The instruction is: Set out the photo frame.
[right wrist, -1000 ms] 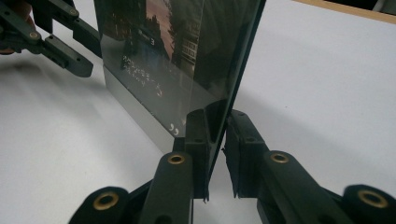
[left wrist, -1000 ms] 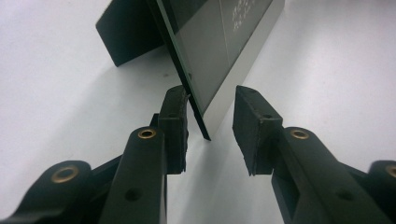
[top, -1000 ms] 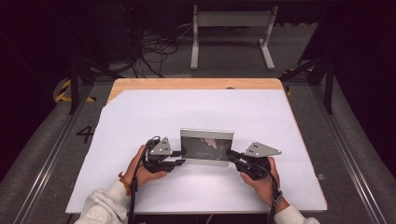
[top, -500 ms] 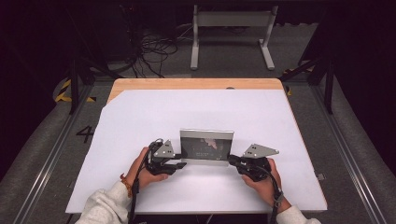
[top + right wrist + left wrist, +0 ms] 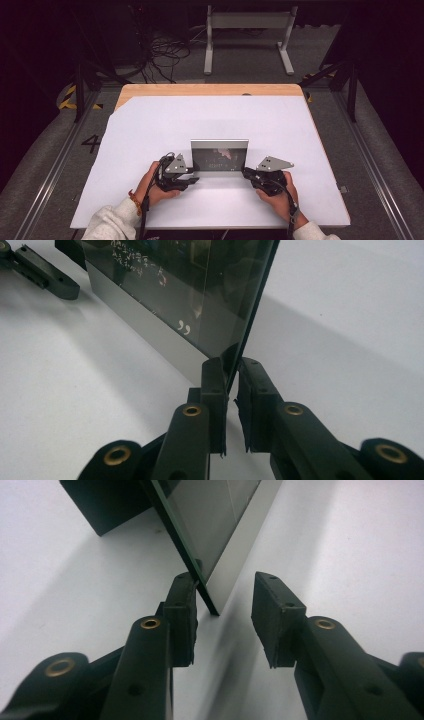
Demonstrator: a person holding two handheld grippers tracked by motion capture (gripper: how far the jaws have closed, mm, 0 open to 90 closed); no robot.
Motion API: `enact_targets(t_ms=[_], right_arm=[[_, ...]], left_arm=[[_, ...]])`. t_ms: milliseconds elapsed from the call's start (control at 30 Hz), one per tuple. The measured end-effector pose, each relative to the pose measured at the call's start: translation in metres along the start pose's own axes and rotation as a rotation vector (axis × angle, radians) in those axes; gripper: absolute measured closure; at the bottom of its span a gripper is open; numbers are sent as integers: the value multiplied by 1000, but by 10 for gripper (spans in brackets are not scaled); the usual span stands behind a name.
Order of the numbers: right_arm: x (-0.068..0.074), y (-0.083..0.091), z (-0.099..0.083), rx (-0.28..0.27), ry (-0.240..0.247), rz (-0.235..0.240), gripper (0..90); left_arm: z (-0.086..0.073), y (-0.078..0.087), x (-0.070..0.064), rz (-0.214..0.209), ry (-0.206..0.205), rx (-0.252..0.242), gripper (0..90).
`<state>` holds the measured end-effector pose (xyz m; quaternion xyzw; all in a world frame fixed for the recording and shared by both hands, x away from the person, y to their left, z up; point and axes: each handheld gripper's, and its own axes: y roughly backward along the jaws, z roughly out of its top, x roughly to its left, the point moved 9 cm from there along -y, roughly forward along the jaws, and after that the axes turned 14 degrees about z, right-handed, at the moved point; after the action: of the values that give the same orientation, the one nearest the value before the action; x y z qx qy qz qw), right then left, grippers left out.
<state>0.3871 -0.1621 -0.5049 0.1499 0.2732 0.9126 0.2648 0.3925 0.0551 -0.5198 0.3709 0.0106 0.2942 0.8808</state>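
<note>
A small glass-fronted picture frame (image 5: 220,155) stands upright on the white table sheet (image 5: 150,130), near its front edge. My left gripper (image 5: 194,177) is at the frame's lower left corner. In the left gripper view this gripper (image 5: 225,600) is open, with the frame's edge (image 5: 220,520) between the jaws, close to the left one. My right gripper (image 5: 246,172) is at the lower right corner. In the right gripper view it (image 5: 231,371) is shut on the edge of the frame (image 5: 170,285), whose glass carries white writing.
A dark back support (image 5: 105,500) props the frame from behind. The table's wooden far edge (image 5: 210,90) shows beyond the sheet. Cables and a metal stand (image 5: 247,30) lie on the floor past the table. The left gripper's jaw (image 5: 40,272) shows far off.
Both hands have shifted slightly toward the near edge of the table. The frame stands in the same place.
</note>
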Motion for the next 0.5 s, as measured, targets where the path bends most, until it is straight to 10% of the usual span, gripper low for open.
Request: enact_targets(t_ms=[500], right_arm=[[10,22,16,-2,115,-21,784]], left_arm=[[-5,21,5,51,10,-31,687]])
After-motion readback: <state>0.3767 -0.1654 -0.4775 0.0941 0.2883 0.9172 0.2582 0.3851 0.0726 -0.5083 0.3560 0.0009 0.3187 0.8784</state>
